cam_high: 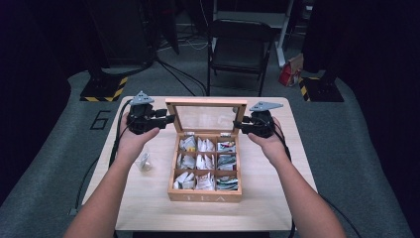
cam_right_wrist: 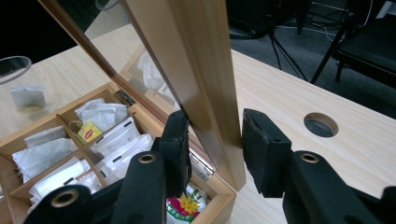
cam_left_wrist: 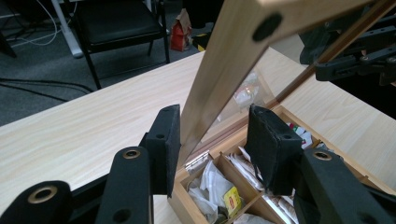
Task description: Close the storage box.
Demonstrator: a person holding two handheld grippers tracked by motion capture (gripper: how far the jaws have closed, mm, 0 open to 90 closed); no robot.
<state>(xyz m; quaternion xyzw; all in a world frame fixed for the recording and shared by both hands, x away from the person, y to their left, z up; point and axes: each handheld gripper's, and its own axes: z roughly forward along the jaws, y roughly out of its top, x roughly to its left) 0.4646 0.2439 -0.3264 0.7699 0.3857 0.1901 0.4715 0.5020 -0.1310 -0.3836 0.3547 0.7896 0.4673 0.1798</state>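
1 tea box (cam_high: 205, 197) w/ 9 compartments, 2 grippers, 1 chair (cam_high: 239, 47), 1 loose teabag (cam_high: 144, 162)

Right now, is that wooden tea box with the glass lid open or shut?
Open. The wooden tea box has its glass-paned lid raised upright at the back, and its nine compartments show tea bags.

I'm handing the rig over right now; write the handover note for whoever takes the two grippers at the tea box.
Left gripper: jaws straddle the left edge of the glass-paned wooden lid, one pad touching, the other apart.
Right gripper: jaws around the lid's right edge; full contact unclear.
Wooden tea box: mid-table, lid upright, nine compartments of tea bags.
Loose tea bag: on the table, left of the box.
Done: lid raised.
Left: probably closing it; steady both edges.
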